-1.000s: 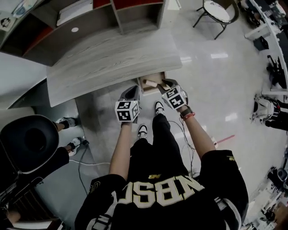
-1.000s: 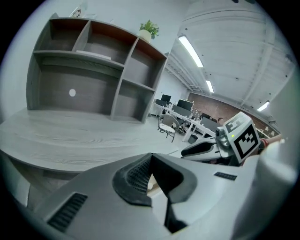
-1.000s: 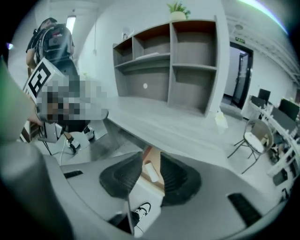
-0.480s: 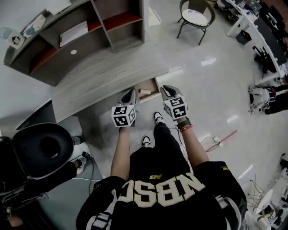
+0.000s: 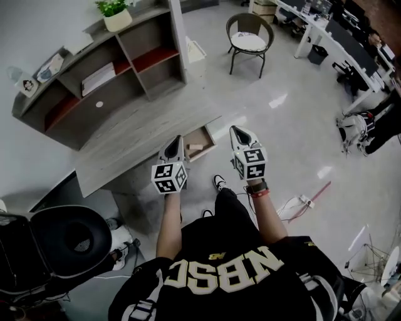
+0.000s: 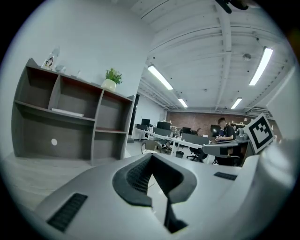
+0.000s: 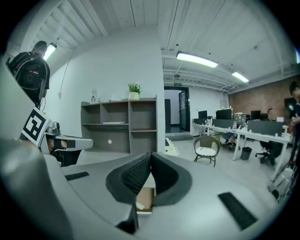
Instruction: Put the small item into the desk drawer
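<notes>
Right gripper (image 5: 239, 133) and left gripper (image 5: 175, 141) are lifting clear of the open drawer (image 5: 207, 135), fingers together and empty; with the small item (image 5: 195, 147) inside, pushing it shut is likely next.

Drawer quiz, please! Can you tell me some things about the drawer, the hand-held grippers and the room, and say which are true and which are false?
1. The desk drawer is pulled open. True.
2. The right hand-held gripper is holding the small item. False: its jaws are shut with nothing between them, and a small pale item lies inside the drawer.
3. A green plant stands on top of the shelf unit. True.
4. The left hand-held gripper has its jaws wide apart. False: its jaws are together, and it holds nothing.
5. Somebody is sitting in the round chair. False: its seat has no one on it.
</notes>
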A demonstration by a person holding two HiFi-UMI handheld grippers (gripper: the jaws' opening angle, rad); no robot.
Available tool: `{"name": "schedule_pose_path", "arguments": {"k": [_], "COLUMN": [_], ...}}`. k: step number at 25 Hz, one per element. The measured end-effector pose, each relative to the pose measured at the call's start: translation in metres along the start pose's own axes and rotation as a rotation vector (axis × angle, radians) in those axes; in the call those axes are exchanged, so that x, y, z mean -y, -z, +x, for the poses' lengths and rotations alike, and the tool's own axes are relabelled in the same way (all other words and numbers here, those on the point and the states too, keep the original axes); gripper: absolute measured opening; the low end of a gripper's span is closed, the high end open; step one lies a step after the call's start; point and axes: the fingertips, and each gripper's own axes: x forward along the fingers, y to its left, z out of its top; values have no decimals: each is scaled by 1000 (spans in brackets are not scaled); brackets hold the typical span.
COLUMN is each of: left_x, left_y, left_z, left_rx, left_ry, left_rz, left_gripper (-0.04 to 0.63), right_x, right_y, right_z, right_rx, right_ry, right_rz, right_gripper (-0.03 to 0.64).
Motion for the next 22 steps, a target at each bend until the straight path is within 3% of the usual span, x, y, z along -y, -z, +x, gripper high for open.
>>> {"name": "schedule_pose_path", "arguments": {"k": [7,22], "left_x": [19,40], "left_y": [-37,-62], "left_z": [-13,-5], "left_rx": [117,147], "left_ry": [28,84], "left_rz": [73,99], "left_gripper": [12,12], "right_x": [12,-2], "right_y": [-19,-51], "right_z": [-32,-44], "right_rx": [73,141], "right_ry": [89,66], "right_rz": [1,-12], "right_gripper": [6,6]}}
